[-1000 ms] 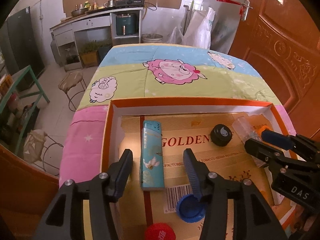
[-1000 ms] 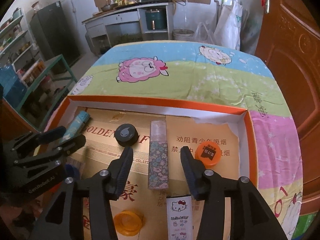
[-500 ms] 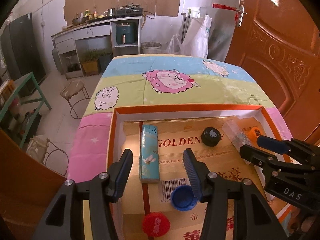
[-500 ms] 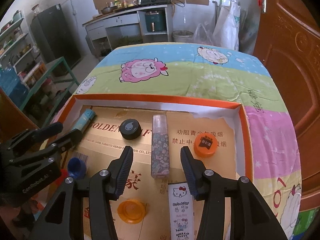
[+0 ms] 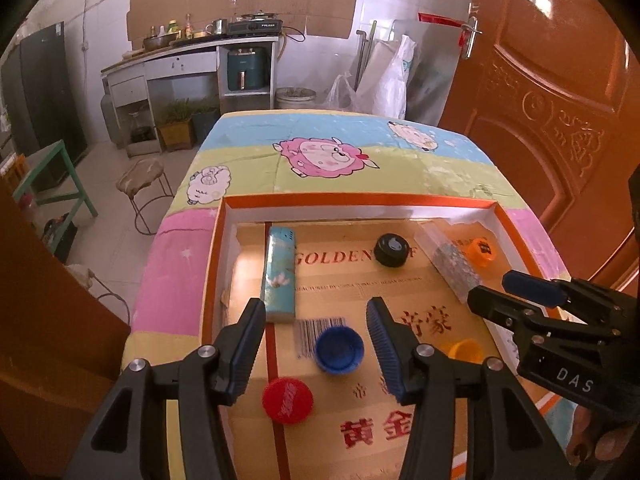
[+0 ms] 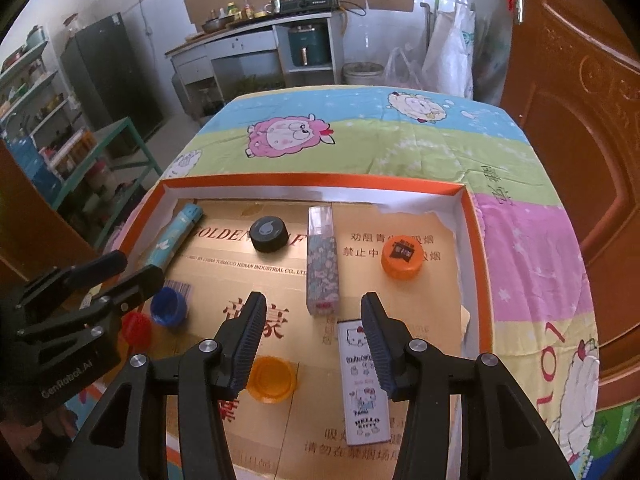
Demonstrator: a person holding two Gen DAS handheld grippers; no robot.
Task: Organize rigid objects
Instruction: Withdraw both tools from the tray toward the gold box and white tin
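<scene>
Now both tools hang over the orange-rimmed tray (image 6: 312, 181) on the desk: the left tool (image 5: 316, 314) wide apart, blue cap (image 5: 339, 349) between its fingers, the right tool (image 6: 314, 306) wide too, floral box (image 6: 322, 265) just beyond, nothing gripped.

In the orange-rimmed box (image 5: 216, 240), the left gripper (image 5: 316, 312) hangs with its jaws apart above a blue cap (image 5: 339, 349), with a red cap (image 5: 287, 400) nearer, a blue lighter (image 5: 279, 272) just beyond its left finger, and the right gripper (image 5: 496, 292) at right.
</scene>
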